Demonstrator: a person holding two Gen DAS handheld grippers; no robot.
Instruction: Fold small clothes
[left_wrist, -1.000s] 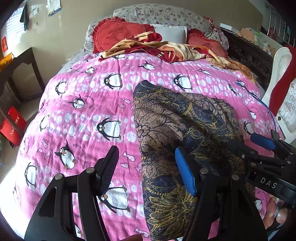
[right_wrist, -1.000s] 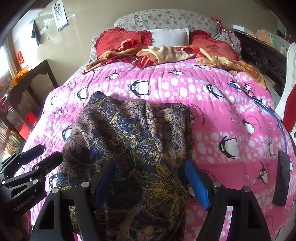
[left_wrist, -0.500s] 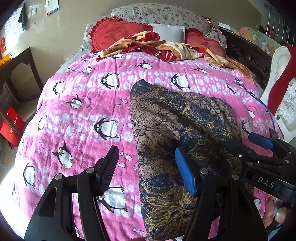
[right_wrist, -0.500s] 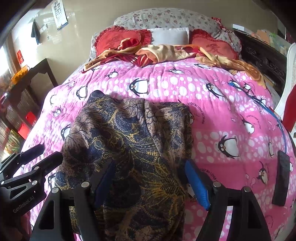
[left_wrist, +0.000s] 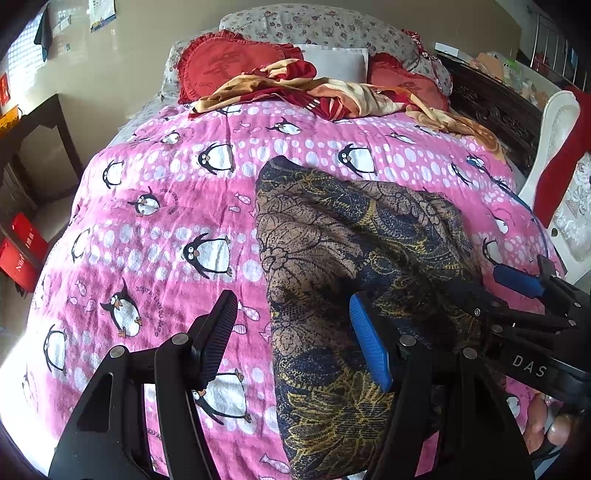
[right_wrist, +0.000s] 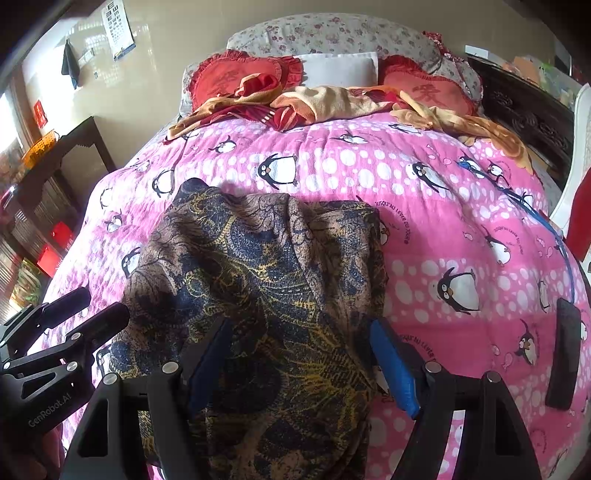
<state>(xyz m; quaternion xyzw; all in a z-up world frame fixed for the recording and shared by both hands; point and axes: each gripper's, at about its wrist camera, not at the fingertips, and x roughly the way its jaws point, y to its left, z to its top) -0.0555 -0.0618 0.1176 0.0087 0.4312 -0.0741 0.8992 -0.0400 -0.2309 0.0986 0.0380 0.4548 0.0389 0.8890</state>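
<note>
So far only a rough fold can be judged done, with the tidying left. At the far left of the left wrist view, the pink penguin quilt (left_wrist: 155, 221) is seen spread over the bed. The left gripper (left_wrist: 291, 339) is held with its jaws apart, one over bare quilt, the other over the cloth's left edge, nothing clamped. The dark patterned garment (right_wrist: 266, 280) is laid in the middle of the bed, doubled over but lumpy, with ridges running along it. Further right, the right gripper (right_wrist: 299, 362) is poised over the near end, jaws apart and straddling the fabric. Smoothing and at least one more fold are judged outstanding.
</note>
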